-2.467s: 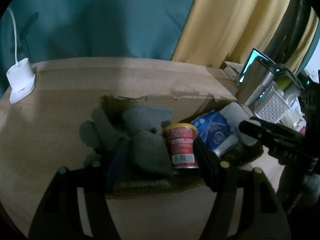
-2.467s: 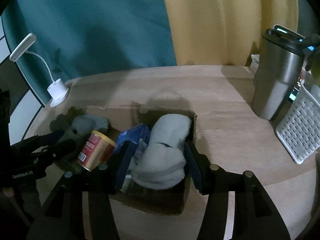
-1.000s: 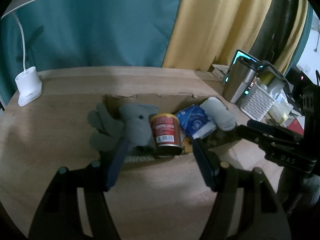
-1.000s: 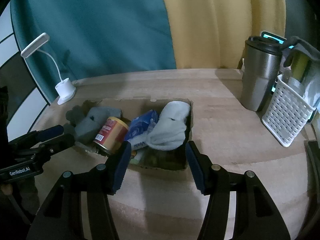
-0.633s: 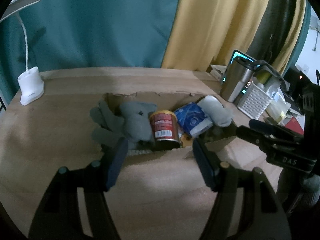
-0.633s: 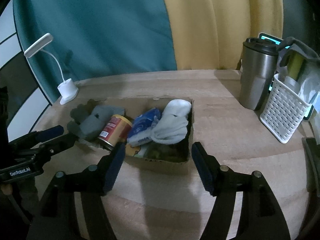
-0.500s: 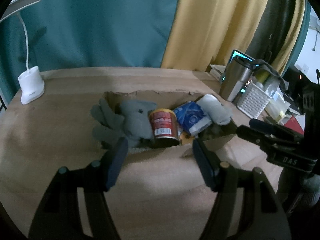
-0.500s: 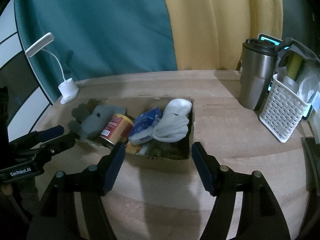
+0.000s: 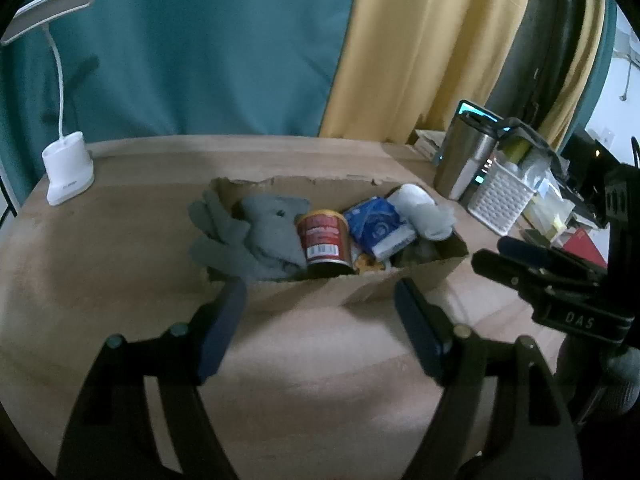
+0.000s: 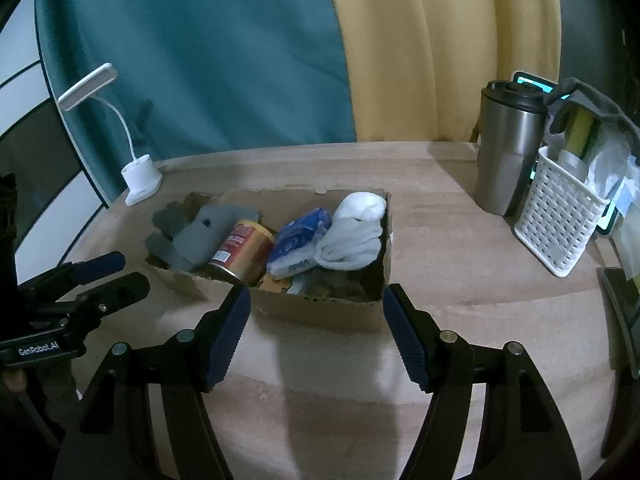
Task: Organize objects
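Both the left gripper (image 9: 320, 300) and right gripper (image 10: 316, 306) hover with jaws released, the left's having just widened, empty; the filled cardboard box (image 10: 320, 312) sits on the worktop (image 10: 440, 240) just beyond them.

Home desk, curtains (image 10: 280, 60), desk lamp (image 10: 132, 160), tumbler (image 10: 506, 148)

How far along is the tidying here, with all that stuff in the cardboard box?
Mostly done, it seems. The cardboard box already holds grey gloves, a red can, a blue packet and white socks. Nothing is in hand: the left gripper and right gripper are open and empty, short of the box. The tumbler and white basket stand outside.
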